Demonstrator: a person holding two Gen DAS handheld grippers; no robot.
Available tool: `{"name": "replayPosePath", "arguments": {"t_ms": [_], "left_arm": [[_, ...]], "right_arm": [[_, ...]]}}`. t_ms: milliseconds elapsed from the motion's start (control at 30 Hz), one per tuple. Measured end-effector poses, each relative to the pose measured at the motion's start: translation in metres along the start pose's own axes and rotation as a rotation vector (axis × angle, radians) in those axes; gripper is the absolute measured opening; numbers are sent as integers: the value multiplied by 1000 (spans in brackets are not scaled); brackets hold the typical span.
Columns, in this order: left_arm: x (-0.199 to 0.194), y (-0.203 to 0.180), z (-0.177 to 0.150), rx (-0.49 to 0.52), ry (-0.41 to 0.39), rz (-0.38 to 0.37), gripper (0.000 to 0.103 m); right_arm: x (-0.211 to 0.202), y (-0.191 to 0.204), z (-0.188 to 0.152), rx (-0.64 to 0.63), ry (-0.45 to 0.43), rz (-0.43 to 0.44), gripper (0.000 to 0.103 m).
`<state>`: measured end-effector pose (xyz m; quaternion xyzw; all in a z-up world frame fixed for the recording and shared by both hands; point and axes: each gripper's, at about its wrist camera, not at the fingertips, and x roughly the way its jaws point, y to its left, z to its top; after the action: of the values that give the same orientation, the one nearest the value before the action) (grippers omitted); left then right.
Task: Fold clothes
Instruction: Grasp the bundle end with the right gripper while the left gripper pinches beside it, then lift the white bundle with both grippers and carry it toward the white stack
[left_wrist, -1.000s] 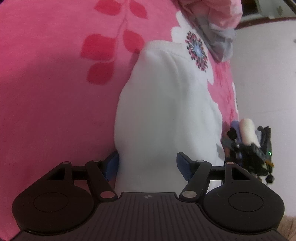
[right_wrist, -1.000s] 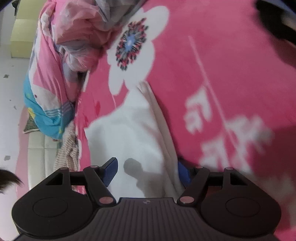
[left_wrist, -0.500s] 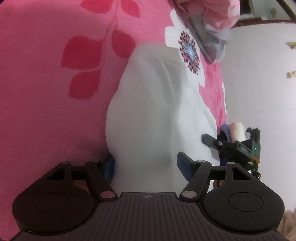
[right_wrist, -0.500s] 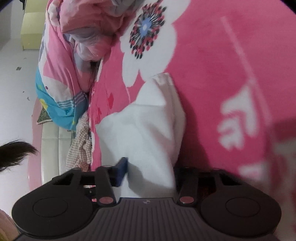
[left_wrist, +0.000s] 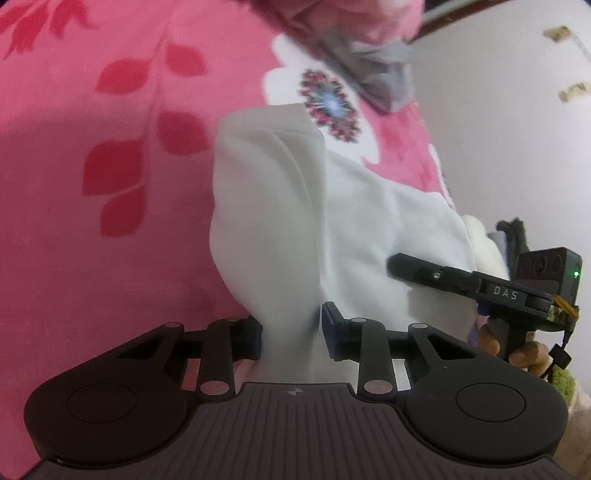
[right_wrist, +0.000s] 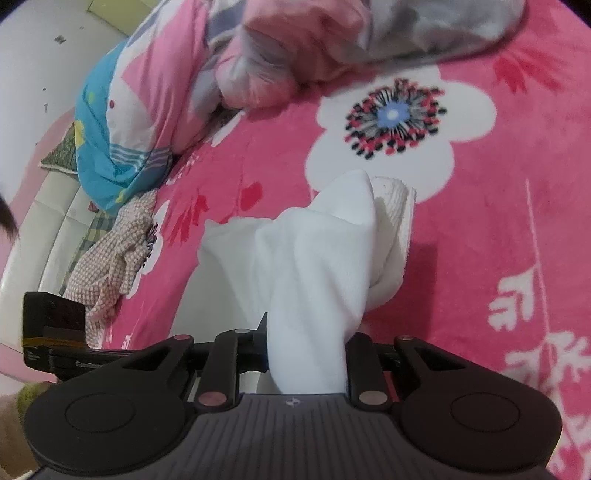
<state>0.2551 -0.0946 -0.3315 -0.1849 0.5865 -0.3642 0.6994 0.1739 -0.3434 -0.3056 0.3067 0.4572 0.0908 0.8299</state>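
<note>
A white garment (left_wrist: 295, 206) lies on a pink flowered blanket (left_wrist: 92, 240), its near end lifted. My left gripper (left_wrist: 291, 328) is shut on a bunched fold of that end. In the right wrist view the same white garment (right_wrist: 317, 251) rises in a draped peak from the blanket (right_wrist: 480, 240), and my right gripper (right_wrist: 306, 347) is shut on its near edge. The right gripper's finger (left_wrist: 424, 271) shows in the left wrist view, lying against the cloth's right side. A ribbed cuff or hem (right_wrist: 395, 206) sticks out behind the peak.
A rumpled pink, grey and blue quilt (right_wrist: 177, 92) is piled at the far end of the bed. A checked cloth (right_wrist: 114, 266) lies at the bed's left edge, beside a white padded frame (right_wrist: 33, 236). A white wall (left_wrist: 498, 129) stands to the right.
Both grippers have closed from open onto the white garment and lifted its near end off the blanket. The cloth now hangs in a bunched peak.
</note>
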Motion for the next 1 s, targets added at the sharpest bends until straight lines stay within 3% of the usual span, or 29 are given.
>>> {"name": "replayPosePath", "arguments": {"t_ms": [233,367,667,833,1000], "left_arm": [[-21,-40,-13,31,-49,-33,28],[-32,-78,-27,72,-37,-57,28],[-43,-197,-77,140,-6,-99,28],[-35,-264,-106,139,-19,-171,28],[6,-301,-120,114,-56,-263,28]], "right_arm": [[-52,20,-14,-25,-58,-2,22],[-93,28,-29,-17,-103,13,22],[-218,14,-70,-40,-123,83,21],[-303,-9,-56,-100,-108,65,21],[-365,-45,-34,-165,-88,1,21]]}}
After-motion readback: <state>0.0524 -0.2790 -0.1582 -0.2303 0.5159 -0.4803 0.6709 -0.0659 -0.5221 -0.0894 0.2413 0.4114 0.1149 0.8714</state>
